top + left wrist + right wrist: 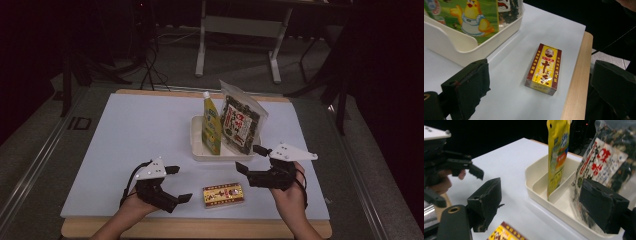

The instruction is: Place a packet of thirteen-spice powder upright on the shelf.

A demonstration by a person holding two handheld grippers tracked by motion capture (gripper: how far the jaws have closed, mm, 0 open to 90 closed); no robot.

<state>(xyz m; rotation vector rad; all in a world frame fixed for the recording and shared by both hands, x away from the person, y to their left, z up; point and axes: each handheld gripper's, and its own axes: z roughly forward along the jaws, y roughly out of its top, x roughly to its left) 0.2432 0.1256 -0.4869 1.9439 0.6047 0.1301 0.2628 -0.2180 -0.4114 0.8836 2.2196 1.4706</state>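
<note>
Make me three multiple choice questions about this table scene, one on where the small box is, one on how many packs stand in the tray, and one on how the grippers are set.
1. Where does the small yellow and red box lie?
A. In the tray
B. On the table between the two grippers
C. In the left gripper

2. How many packs stand in the white tray?
A. One
B. Two
C. Four

3. How are the left gripper and right gripper set?
A. Both open, holding nothing
B. Both shut on the box
C. Left shut, right open

Answers: B, it lies flat near the table's front edge; B, a yellow pouch and a seaweed bag; A, both sets of jaws stand apart.
</note>
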